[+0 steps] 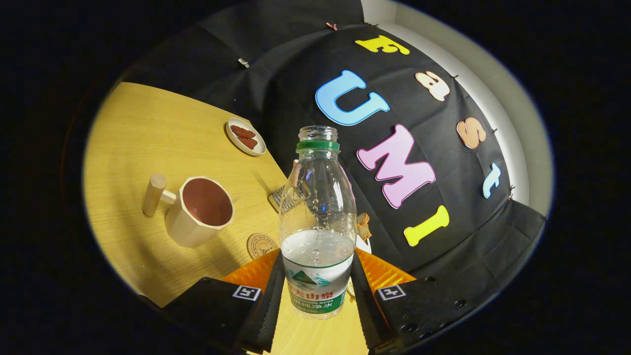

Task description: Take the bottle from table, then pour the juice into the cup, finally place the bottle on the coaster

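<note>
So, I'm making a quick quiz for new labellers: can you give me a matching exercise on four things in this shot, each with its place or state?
Things:
1. bottle
2. cup
3. coaster
4. small dish

Places or states:
A. flat on the table, between the cup and the bottle
B. holds two reddish pieces, far across the table
C. capless, partly filled, gripped between the fingers of the tool
D. has a wooden handle, stands on the table beside the coaster

Pairs: 1-C, 2-D, 3-A, 4-B

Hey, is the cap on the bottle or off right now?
Off. The bottle, clamped between the claw fingers, shows a bare open mouth above its green neck ring, with liquid filling only its lower part.
</note>
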Tool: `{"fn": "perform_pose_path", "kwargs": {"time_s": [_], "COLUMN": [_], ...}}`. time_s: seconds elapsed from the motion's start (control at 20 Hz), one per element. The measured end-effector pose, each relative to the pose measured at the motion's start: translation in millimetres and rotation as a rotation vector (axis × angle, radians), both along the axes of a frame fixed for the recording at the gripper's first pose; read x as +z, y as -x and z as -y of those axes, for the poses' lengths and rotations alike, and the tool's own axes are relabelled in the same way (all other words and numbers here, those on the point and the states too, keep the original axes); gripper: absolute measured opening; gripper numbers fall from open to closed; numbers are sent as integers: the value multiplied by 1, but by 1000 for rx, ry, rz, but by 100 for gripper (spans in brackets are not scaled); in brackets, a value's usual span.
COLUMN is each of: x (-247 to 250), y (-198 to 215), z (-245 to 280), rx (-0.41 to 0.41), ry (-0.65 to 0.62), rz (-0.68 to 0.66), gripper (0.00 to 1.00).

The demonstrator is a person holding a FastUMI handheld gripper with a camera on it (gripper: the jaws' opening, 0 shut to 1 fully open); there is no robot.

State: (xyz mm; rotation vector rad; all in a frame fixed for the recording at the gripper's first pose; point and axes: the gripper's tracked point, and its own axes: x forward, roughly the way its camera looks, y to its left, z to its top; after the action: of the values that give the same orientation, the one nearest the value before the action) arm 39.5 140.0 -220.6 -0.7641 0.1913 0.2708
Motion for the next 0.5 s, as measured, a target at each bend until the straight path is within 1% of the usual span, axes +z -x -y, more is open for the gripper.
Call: {"fn": "perform_pose_path", "kwargs": {"time_s": [0.15,0.35,0.5], "x": [-3,-11,-15], "y": [-1,-3,-5], "z": [1,3,0], "rx": [12,14,31], "ry": [97,139,220], "rz": [12,-1,8], "gripper": [70,70,70]}}
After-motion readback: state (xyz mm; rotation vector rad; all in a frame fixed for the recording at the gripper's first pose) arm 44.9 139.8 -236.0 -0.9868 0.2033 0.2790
